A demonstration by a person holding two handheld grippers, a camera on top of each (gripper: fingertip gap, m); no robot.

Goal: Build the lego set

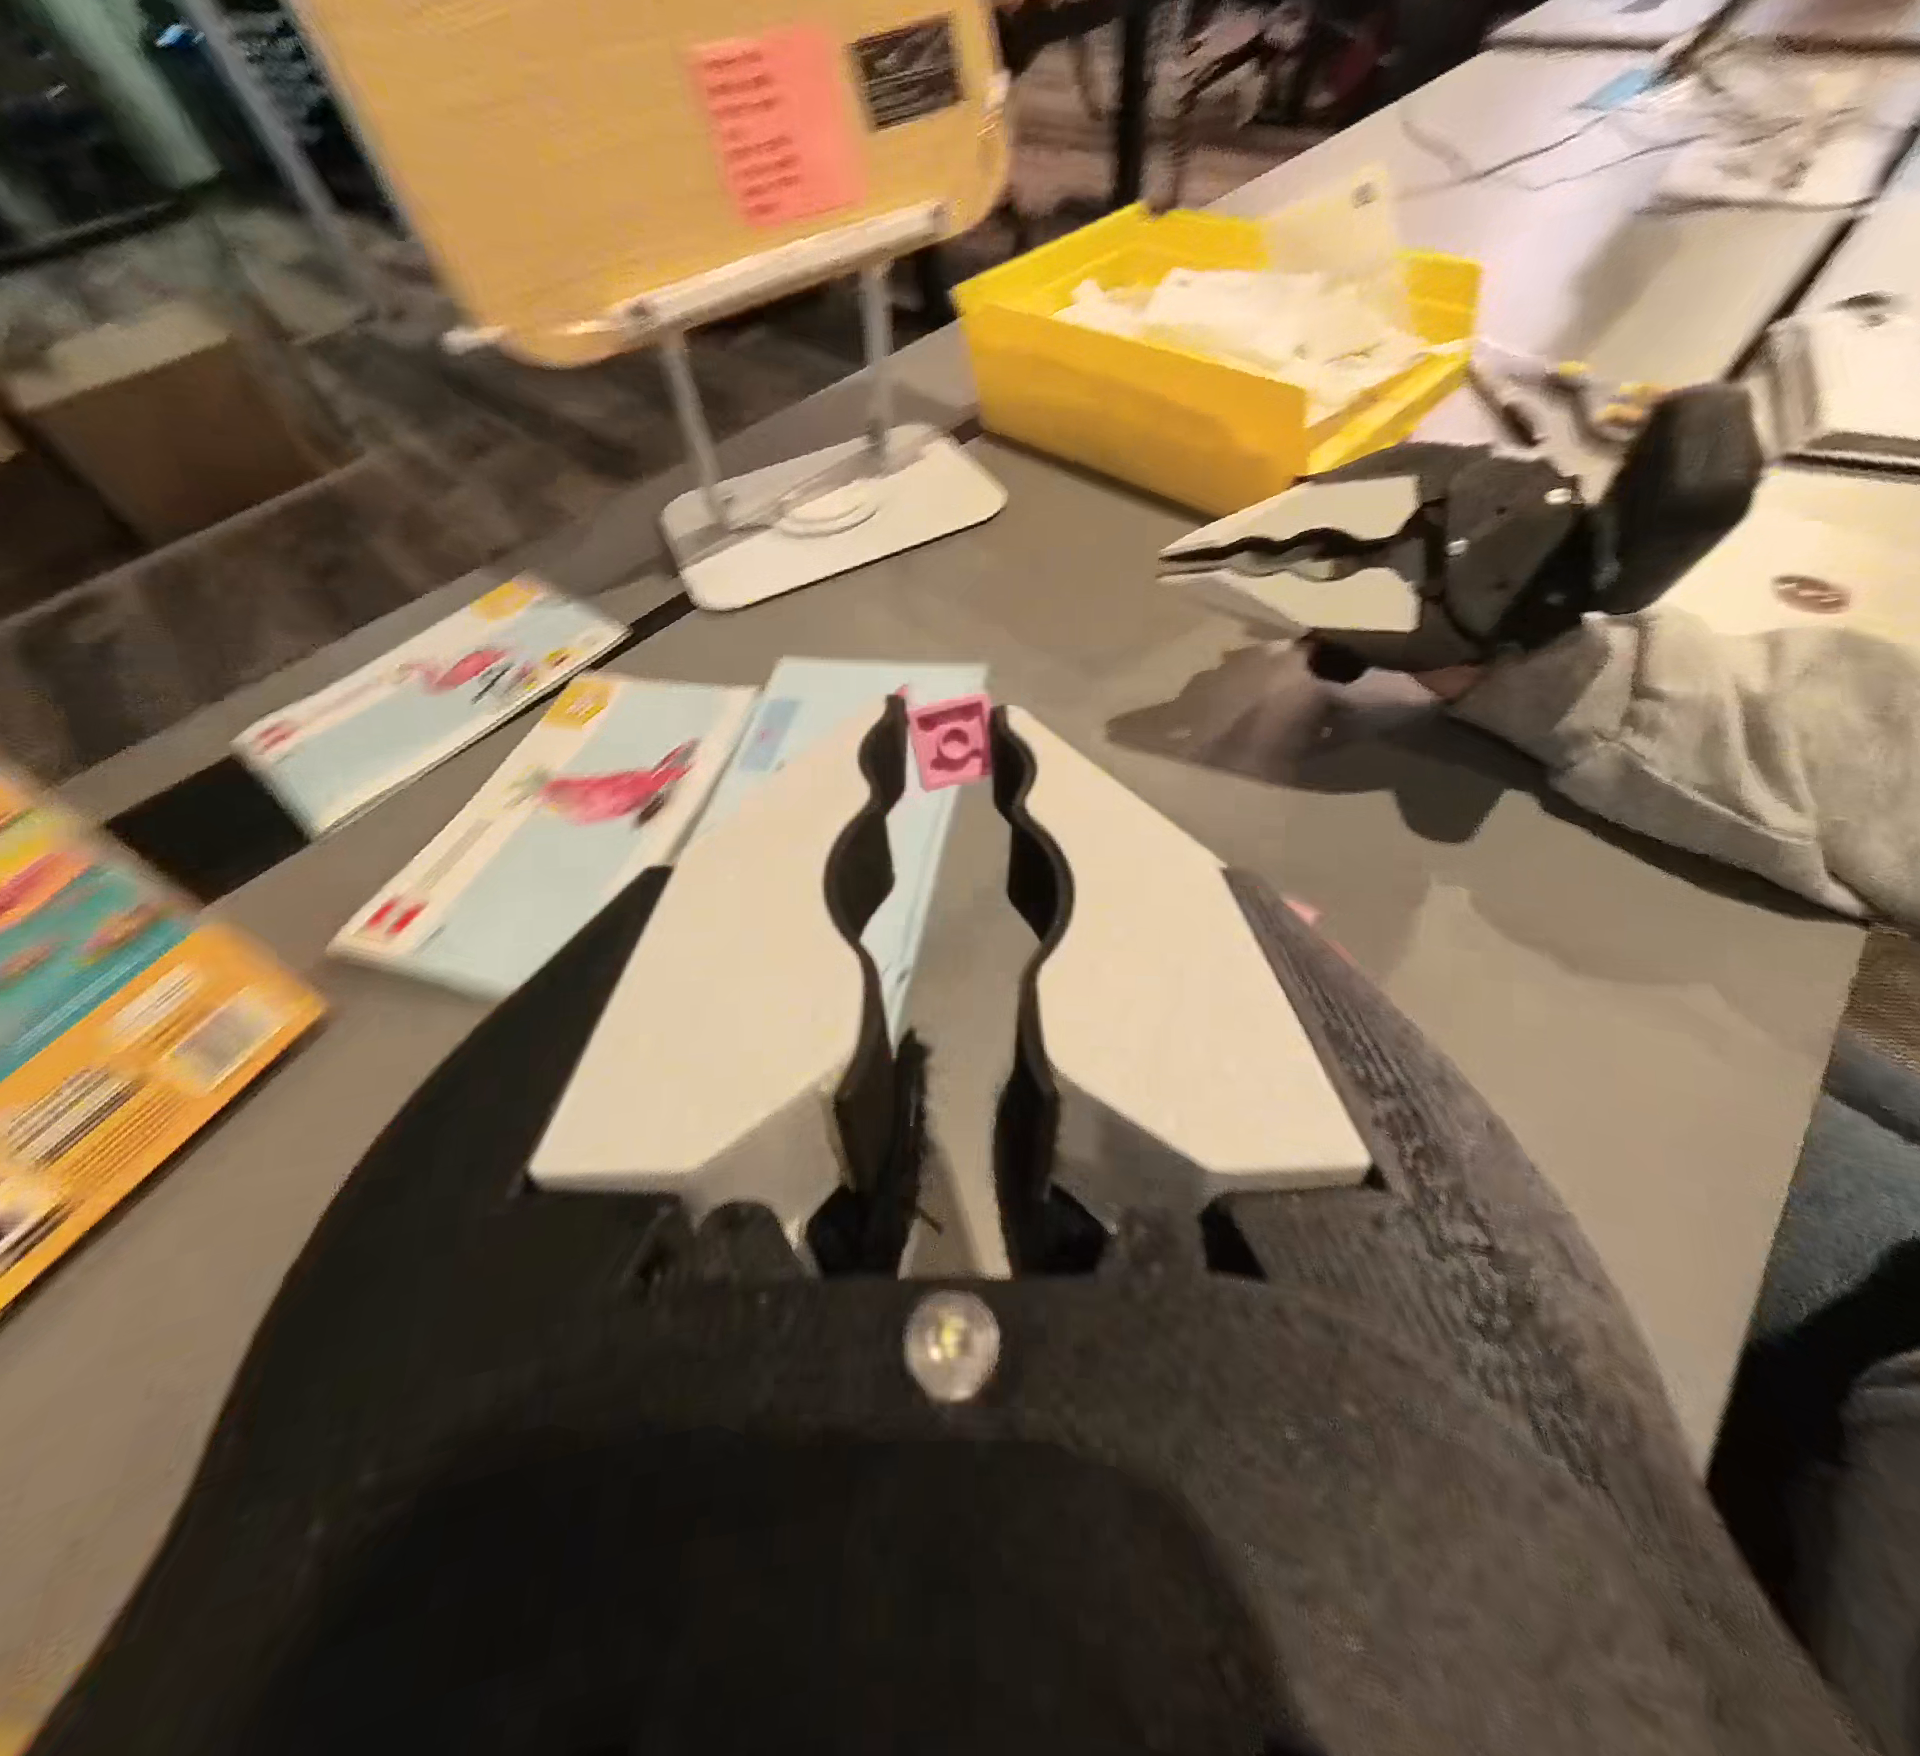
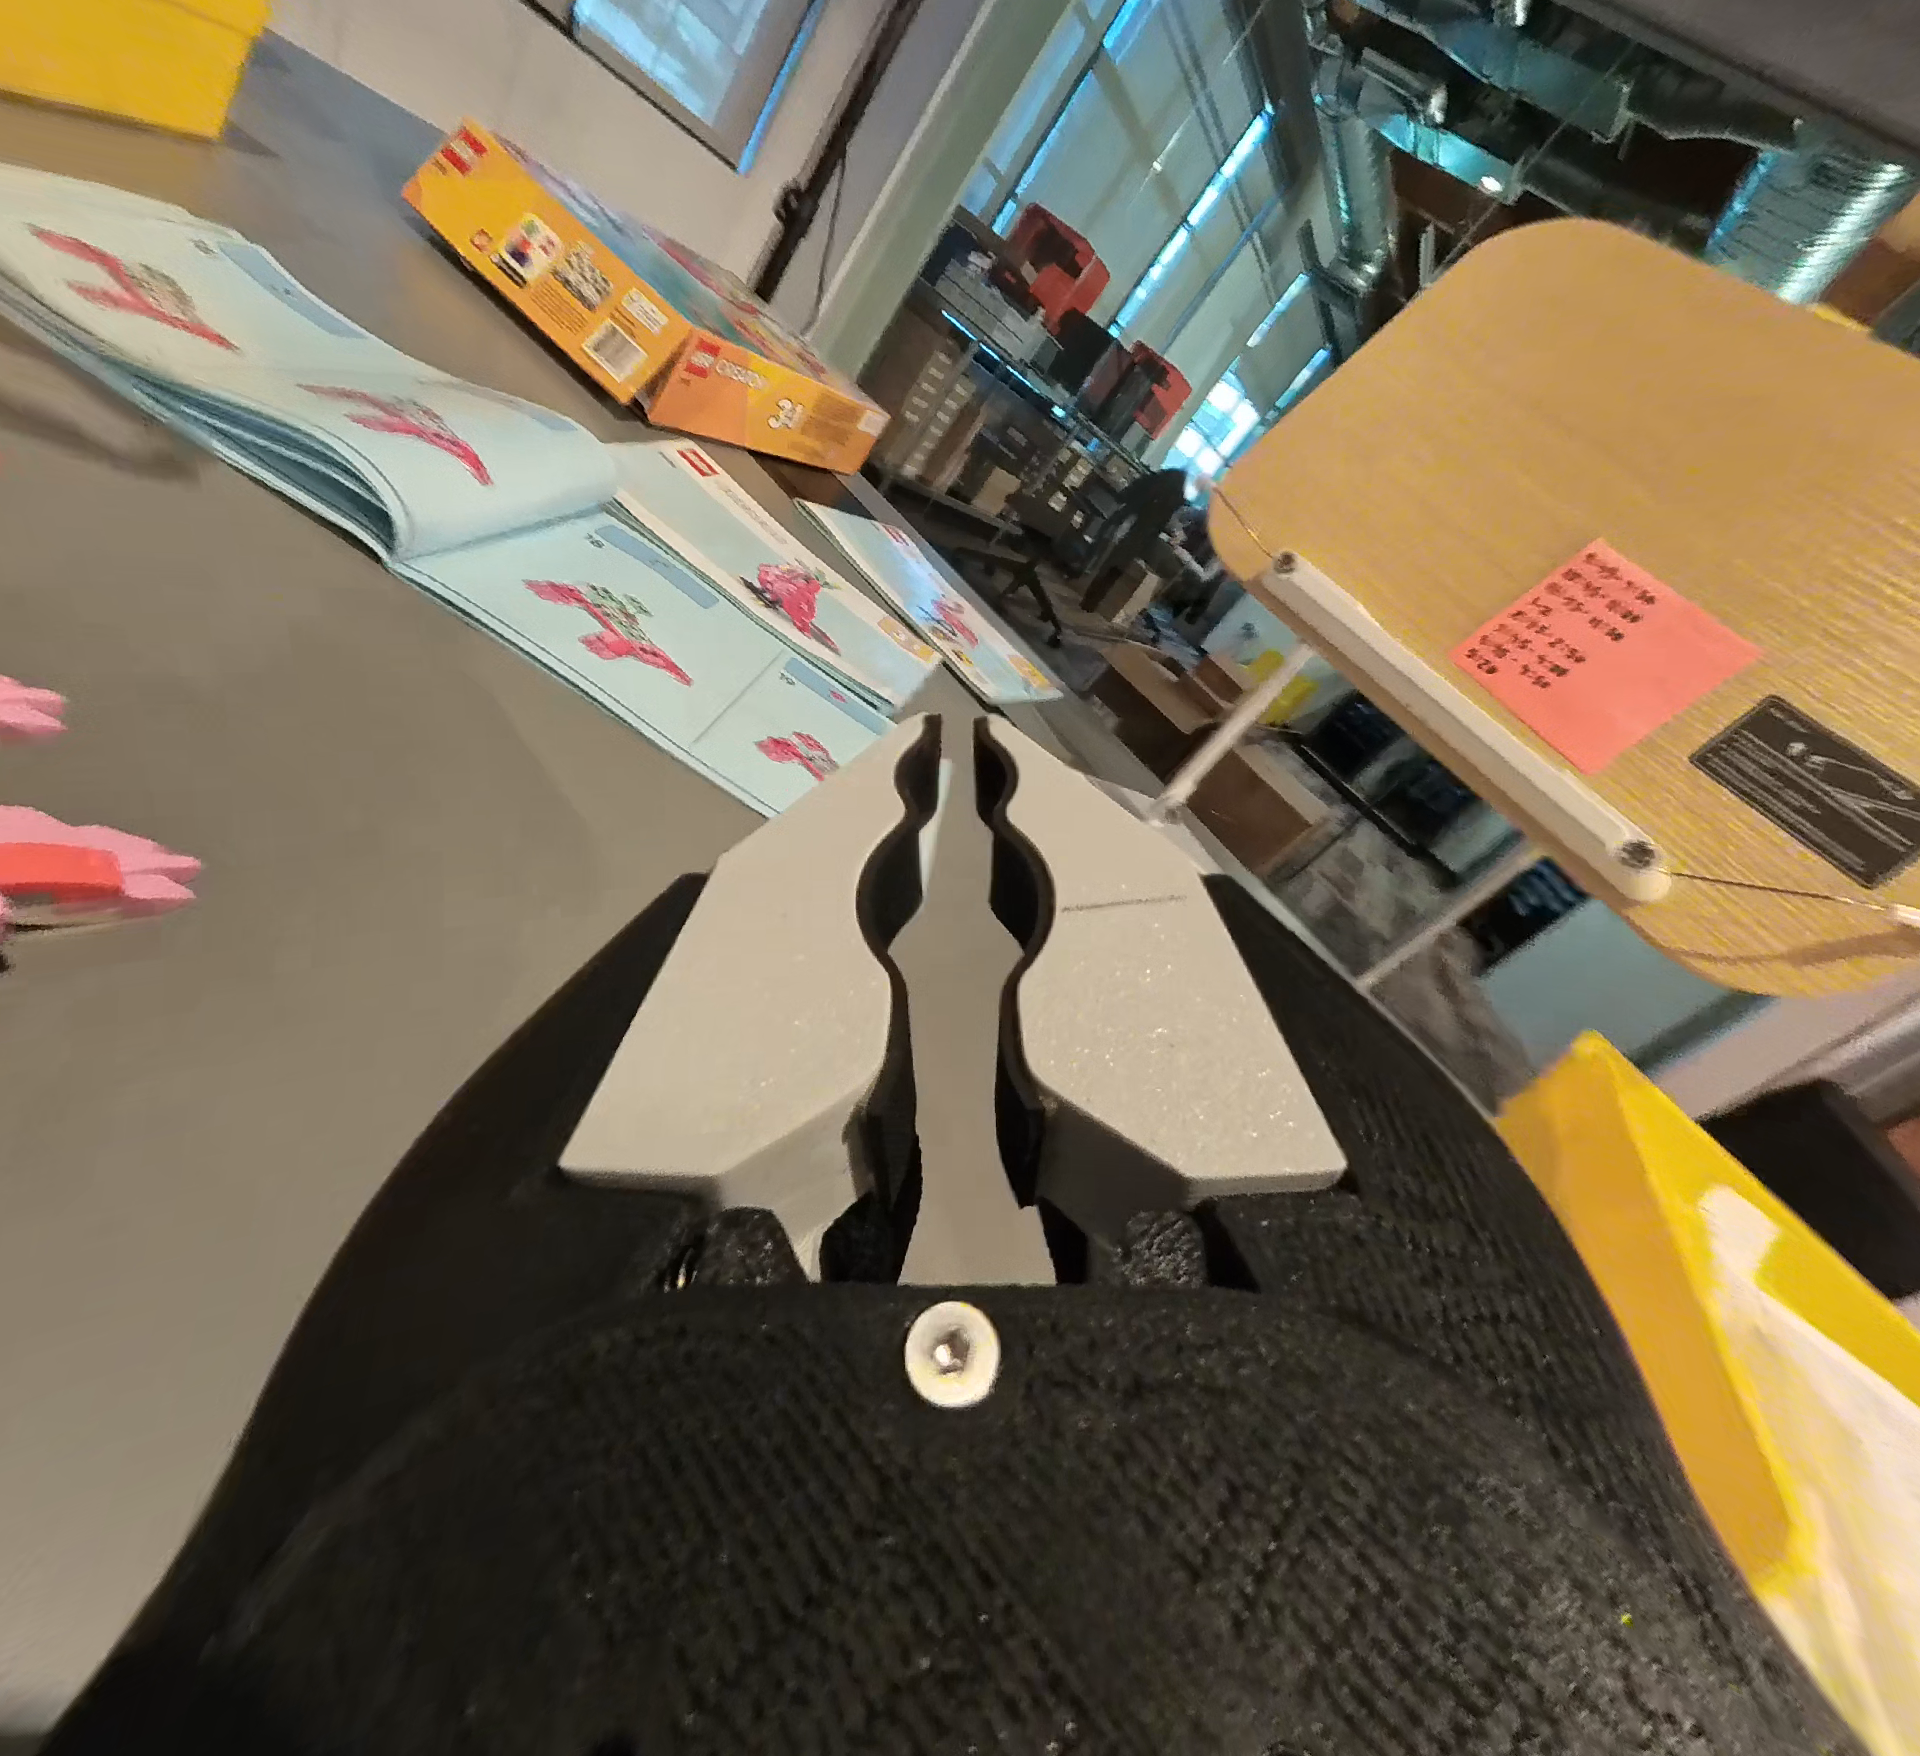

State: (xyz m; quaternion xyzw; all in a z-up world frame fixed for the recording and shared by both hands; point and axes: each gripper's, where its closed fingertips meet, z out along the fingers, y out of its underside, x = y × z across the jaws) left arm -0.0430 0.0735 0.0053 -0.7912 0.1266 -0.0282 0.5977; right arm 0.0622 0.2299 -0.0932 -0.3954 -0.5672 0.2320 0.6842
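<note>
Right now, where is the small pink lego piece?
In the left wrist view, the pink lego piece is pinched at the tips of the left gripper, raised over the pale blue instruction booklets, with the right gripper off to its right.

A small pink lego plate [image 1: 949, 743] sits between light grey fingers [image 1: 748, 1000] lined with black wavy pads, on a black textured body. The counter [image 1: 1455, 875] is plain mid-grey. At ten o'clock lie pale blue instruction booklets [image 1: 540, 833] printed with pink flamingo figures and a yellow corner square. The lego box [image 2: 634, 324] is orange with teal artwork. The bin [image 1: 1195, 366] at one o'clock is bright yellow, filled with white bags. The wood-grain tan board [image 1: 623, 75] carries a salmon-pink note [image 1: 777, 122] and a black label [image 1: 904, 73]. A sleeve [image 1: 1704, 750] is light grey.
</note>
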